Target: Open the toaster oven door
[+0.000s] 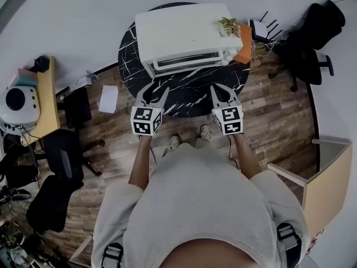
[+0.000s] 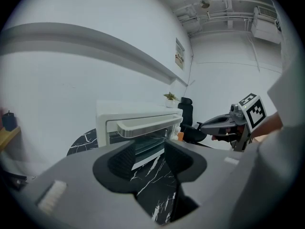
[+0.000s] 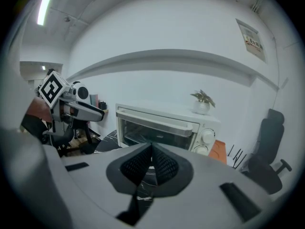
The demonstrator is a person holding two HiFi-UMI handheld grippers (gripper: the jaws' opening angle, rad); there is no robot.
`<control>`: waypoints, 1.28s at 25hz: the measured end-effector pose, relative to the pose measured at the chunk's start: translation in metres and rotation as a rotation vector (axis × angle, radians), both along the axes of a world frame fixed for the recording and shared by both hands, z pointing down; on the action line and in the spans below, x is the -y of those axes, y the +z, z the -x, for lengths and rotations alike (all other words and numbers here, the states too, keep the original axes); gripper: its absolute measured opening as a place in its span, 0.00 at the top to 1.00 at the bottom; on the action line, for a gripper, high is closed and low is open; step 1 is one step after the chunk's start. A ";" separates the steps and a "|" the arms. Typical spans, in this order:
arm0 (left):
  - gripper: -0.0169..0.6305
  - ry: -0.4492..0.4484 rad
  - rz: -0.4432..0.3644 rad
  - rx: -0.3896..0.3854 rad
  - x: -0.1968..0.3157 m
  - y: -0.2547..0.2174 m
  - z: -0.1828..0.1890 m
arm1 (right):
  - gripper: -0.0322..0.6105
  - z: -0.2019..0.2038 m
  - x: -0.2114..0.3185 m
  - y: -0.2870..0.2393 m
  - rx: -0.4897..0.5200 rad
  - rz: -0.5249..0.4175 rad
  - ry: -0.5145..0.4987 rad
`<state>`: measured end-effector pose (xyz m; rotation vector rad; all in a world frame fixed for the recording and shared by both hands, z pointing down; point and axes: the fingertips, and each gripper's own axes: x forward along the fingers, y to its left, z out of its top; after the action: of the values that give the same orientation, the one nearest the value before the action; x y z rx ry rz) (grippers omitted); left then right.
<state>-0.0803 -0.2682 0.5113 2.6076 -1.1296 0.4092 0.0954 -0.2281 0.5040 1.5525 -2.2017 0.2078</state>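
A white toaster oven stands on a round black marble table, its glass door closed with the bar handle across the top. My left gripper hovers over the table's front edge, short of the door's left part, open and empty. In the left gripper view the jaws frame the oven ahead. My right gripper hangs level with it on the right, shut on nothing. The right gripper view has its closed tips below the oven's handle.
A small potted plant sits on the oven's right end, beside an orange box and a router. Black office chairs stand at the right, a wooden desk at the left, and a wooden cabinet to the lower right.
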 end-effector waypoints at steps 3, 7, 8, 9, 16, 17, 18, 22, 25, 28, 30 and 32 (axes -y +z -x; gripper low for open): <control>0.67 -0.030 0.003 0.003 0.001 0.000 -0.011 | 0.93 -0.010 0.007 0.000 0.003 0.000 -0.034; 0.67 -0.066 0.004 0.007 0.000 -0.001 -0.026 | 0.93 -0.022 0.012 0.002 0.010 0.003 -0.074; 0.67 -0.077 0.005 0.006 -0.001 -0.001 -0.029 | 0.93 -0.024 0.013 0.003 0.014 0.003 -0.085; 0.67 -0.088 0.007 0.005 -0.001 -0.001 -0.032 | 0.93 -0.027 0.014 0.003 0.017 0.002 -0.097; 0.67 -0.163 0.006 0.018 -0.003 -0.005 -0.057 | 0.93 -0.051 0.016 0.005 0.035 0.003 -0.175; 0.67 -0.172 0.004 0.020 -0.003 -0.005 -0.061 | 0.93 -0.055 0.015 0.006 0.038 0.003 -0.186; 0.67 -0.180 0.002 0.023 -0.004 -0.006 -0.066 | 0.93 -0.058 0.014 0.007 0.039 0.004 -0.197; 0.67 -0.210 -0.002 0.032 -0.006 -0.009 -0.080 | 0.93 -0.069 0.009 0.009 0.045 0.013 -0.241; 0.67 -0.219 -0.004 0.037 -0.006 -0.009 -0.091 | 0.93 -0.076 0.007 0.011 0.047 0.019 -0.264; 0.67 -0.232 -0.001 0.039 -0.004 -0.007 -0.096 | 0.93 -0.079 0.006 0.016 0.045 0.026 -0.282; 0.67 -0.240 0.000 0.034 -0.002 -0.006 -0.098 | 0.93 -0.079 0.005 0.017 0.042 0.029 -0.287; 0.67 -0.240 -0.001 0.029 0.000 -0.006 -0.098 | 0.93 -0.078 0.002 0.018 0.040 0.034 -0.288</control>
<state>0.0177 -0.2681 0.5052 2.4343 -1.4321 0.3944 0.1735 -0.2302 0.5224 1.2046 -2.4070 0.1867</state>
